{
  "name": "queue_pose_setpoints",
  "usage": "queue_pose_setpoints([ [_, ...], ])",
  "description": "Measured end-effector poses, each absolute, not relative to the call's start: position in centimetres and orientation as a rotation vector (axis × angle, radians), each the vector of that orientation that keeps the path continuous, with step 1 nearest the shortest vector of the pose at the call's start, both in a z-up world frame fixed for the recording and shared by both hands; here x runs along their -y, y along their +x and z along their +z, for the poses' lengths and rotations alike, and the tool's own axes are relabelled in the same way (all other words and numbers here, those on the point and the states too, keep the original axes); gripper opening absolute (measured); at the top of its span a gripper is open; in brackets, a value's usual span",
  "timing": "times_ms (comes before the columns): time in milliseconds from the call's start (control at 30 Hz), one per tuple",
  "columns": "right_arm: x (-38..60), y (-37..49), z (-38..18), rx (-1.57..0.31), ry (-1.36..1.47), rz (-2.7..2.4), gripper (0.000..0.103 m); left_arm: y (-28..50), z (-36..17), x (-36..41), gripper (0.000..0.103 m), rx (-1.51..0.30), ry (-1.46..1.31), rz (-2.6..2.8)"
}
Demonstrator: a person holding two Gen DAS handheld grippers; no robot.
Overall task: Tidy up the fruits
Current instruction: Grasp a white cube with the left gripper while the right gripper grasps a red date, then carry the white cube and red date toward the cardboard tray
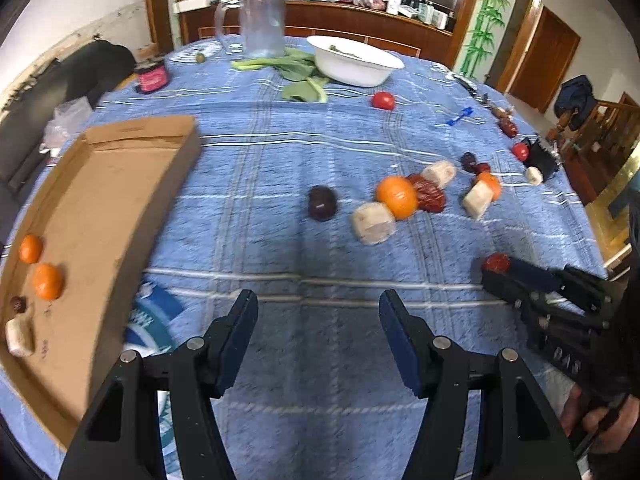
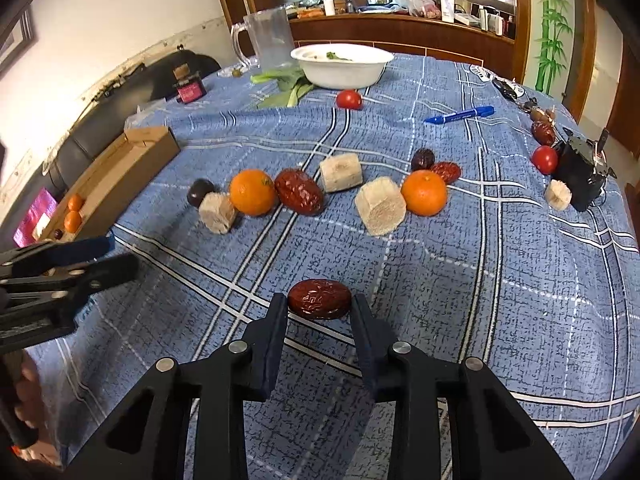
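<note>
Right gripper (image 2: 319,307) had closed on the red date (image 2: 319,298) at twelve o'clock, long axis crosswise, cardboard tray (image 2: 120,172) at ten o'clock, nearer the half-open left gripper (image 2: 116,258).

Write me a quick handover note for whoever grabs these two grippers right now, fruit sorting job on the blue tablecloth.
Right gripper: jaws closed on a red date on the blue tablecloth, not yet lifted.
Left gripper: open, empty, above the cloth beside the cardboard tray.
Done: the tray holds two oranges, a small dark fruit and one pale chunk.
Left: on the cloth, two oranges, several pale chunks, more red dates, dark plums, and tomatoes further back. Carry the held date to the tray next, probably.
</note>
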State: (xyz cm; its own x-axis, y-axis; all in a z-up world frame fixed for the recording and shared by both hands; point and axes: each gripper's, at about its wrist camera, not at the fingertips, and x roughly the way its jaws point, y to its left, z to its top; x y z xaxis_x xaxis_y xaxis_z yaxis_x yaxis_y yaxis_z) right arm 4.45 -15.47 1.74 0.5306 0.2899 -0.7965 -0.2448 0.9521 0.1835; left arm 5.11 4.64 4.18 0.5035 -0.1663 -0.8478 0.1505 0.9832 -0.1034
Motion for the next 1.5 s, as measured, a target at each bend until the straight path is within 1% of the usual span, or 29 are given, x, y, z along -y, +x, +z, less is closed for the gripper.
queue_pose_setpoints([
  [400, 16.0, 4.1, 1.5, -0.972, 0.059, 0.327, 0.035, 10.2, 2.3, -0.7, 0.061, -1.039, -0.063, -0.236],
  [433, 16.2, 4.1, 1.5, -0.975, 0.068, 0.328, 0.035, 10.4, 2.1, -0.7, 0.054, -1.040, -0.064, -0.241],
  [467, 16.3, 4.2, 1.5, -0.979, 0.075, 0.326, 0.035, 10.6, 1.7, -0.5, 0.030, -1.048, -0.066, -0.245],
  [500, 16.4, 4.2, 1.4, -0.981, 0.080, 0.322, 0.035, 10.7, 1.3, -0.6, 0.029, -1.049, -0.068, -0.246],
  [733, 16.5, 3.8, 1.7, -0.968, 0.077, 0.317, 0.035, 9.4, 2.2, -2.2, 0.029, -1.021, -0.117, -0.273],
  [933, 15.9, 3.1, 2.5, -0.945, 0.060, 0.343, 0.035, 5.7, 3.5, -4.2, 0.029, -1.004, -0.131, -0.245],
  [1233, 12.2, 1.9, 4.1, -0.900, -0.023, 0.434, 0.035, -0.3, 5.5, -8.7, 0.030, -0.960, -0.188, -0.151],
  [1500, 7.4, 1.7, 4.4, -0.903, -0.059, 0.484, 0.035, -2.9, 6.7, -13.8, 0.030, -0.920, -0.219, -0.100],
])
